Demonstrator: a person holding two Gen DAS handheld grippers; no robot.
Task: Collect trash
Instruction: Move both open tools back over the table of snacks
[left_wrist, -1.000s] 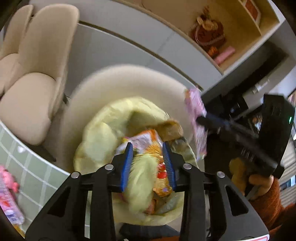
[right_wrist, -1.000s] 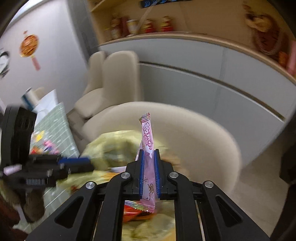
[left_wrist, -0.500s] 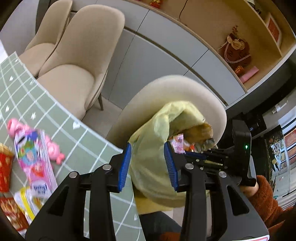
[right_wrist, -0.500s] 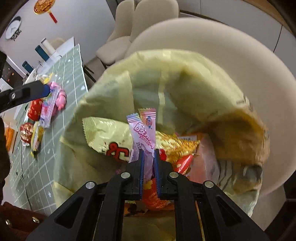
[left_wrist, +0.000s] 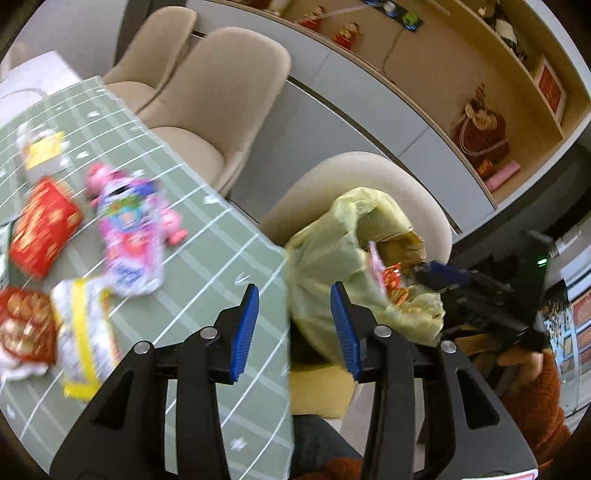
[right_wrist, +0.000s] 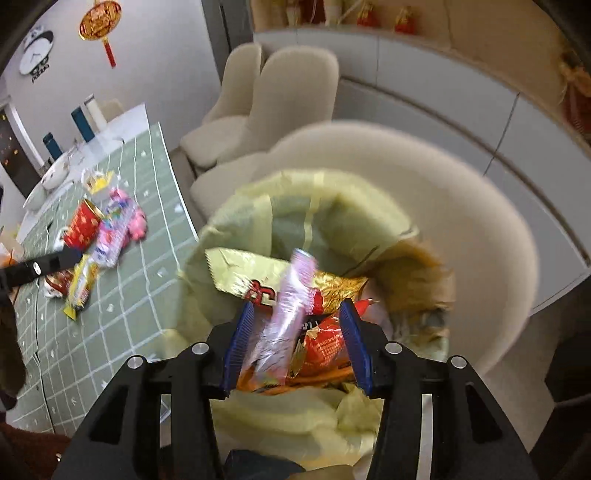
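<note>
A yellow trash bag (right_wrist: 295, 206) sits on a beige chair, holding several snack wrappers. My right gripper (right_wrist: 295, 332) is open over the bag's mouth, and a pink wrapper (right_wrist: 288, 306) is blurred between its fingers, loose above the other wrappers. The bag also shows in the left wrist view (left_wrist: 332, 258). My left gripper (left_wrist: 293, 325) is open and empty, over the edge of the green checked table (left_wrist: 184, 277). On the table lie a pink toy package (left_wrist: 129, 229), a red box (left_wrist: 44, 225), a yellow-white wrapper (left_wrist: 85, 332) and a red wrapper (left_wrist: 22, 325).
Two more beige chairs (left_wrist: 214, 99) stand along the table's far side. A grey cabinet (left_wrist: 351, 110) with shelves runs behind. A white bowl (right_wrist: 55, 173) and bottles (right_wrist: 79, 123) stand at the table's far end.
My right gripper has opened and let go of the pink wrapper over the bag. My left gripper has swung left from the bag to the table's edge.
</note>
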